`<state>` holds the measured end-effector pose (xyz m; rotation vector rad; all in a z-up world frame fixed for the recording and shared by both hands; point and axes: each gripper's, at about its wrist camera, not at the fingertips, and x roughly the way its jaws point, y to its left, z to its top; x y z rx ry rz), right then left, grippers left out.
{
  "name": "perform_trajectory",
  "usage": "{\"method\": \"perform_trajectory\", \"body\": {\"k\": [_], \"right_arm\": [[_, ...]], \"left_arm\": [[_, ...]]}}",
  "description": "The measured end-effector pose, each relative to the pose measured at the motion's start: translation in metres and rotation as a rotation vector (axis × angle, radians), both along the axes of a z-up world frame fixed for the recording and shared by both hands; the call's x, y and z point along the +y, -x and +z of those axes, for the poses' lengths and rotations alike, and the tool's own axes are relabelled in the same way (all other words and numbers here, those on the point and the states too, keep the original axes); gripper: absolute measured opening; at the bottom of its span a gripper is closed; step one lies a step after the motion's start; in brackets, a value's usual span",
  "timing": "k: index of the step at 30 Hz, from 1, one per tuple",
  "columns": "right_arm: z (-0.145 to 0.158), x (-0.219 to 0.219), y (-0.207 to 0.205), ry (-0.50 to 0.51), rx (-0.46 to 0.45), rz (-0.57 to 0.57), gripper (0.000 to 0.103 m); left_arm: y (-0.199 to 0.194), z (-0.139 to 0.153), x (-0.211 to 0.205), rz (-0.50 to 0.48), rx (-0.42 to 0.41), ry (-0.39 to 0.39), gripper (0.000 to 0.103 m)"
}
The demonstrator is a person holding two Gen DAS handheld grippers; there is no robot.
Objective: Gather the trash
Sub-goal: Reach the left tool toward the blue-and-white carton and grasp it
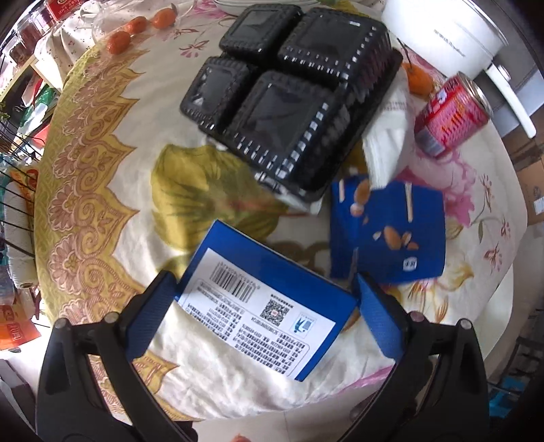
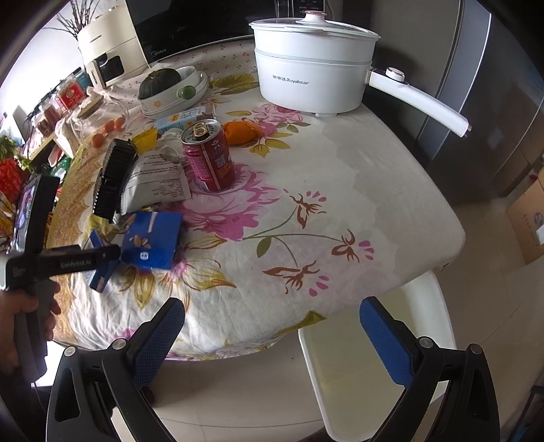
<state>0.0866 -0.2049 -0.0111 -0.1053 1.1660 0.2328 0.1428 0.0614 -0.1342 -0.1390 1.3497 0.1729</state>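
A flat blue box with a white barcode label (image 1: 261, 302) lies on the flowered tablecloth between the pads of my left gripper (image 1: 268, 306), whose jaws stand wide open around it. Beyond it lie a blue snack carton (image 1: 387, 231), a black plastic tray (image 1: 292, 95), white paper wrappers (image 1: 387, 142) and an opened red drink can (image 1: 448, 115). In the right wrist view my right gripper (image 2: 272, 326) is open and empty over the table's near edge; the can (image 2: 210, 156), the carton (image 2: 153, 238) and the left gripper (image 2: 68, 261) lie to the left.
A white electric pot (image 2: 312, 68) with a long handle stands at the back. Bowls with a green squash (image 2: 170, 85), small oranges (image 1: 136, 30), jars and a microwave crowd the far side. A white chair (image 2: 367, 367) stands below the table edge.
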Motion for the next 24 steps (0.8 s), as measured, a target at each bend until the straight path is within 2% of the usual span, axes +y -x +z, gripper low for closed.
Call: {"method": "perform_trajectory", "body": {"k": [7,12,14,17,19,21,24], "right_arm": [[-0.003,0.011,0.009,0.015,0.004,0.022,0.103],[-0.002,0.022,0.017,0.016,-0.004,0.046,0.103],[-0.001,0.025,0.019,0.013,-0.005,0.051,0.103],[-0.001,0.028,0.020,0.007,-0.004,0.055,0.103],[-0.001,0.030,0.020,0.010,-0.007,0.059,0.103],[-0.003,0.034,0.019,0.021,-0.007,0.068,0.103],[-0.007,0.041,0.019,0.042,-0.003,0.089,0.103]], "left_arm": [[0.048,0.012,0.011,-0.002,0.024,-0.028,0.102],[0.074,0.036,0.021,0.023,-0.044,0.016,0.102],[0.077,0.046,0.022,0.004,-0.054,0.003,0.102],[0.084,0.046,0.021,-0.033,-0.012,0.001,0.102],[0.068,0.045,0.018,0.023,0.033,0.033,0.102],[0.072,0.039,0.028,0.152,0.059,0.082,0.102],[0.075,0.035,0.033,0.279,0.050,0.073,0.102]]}}
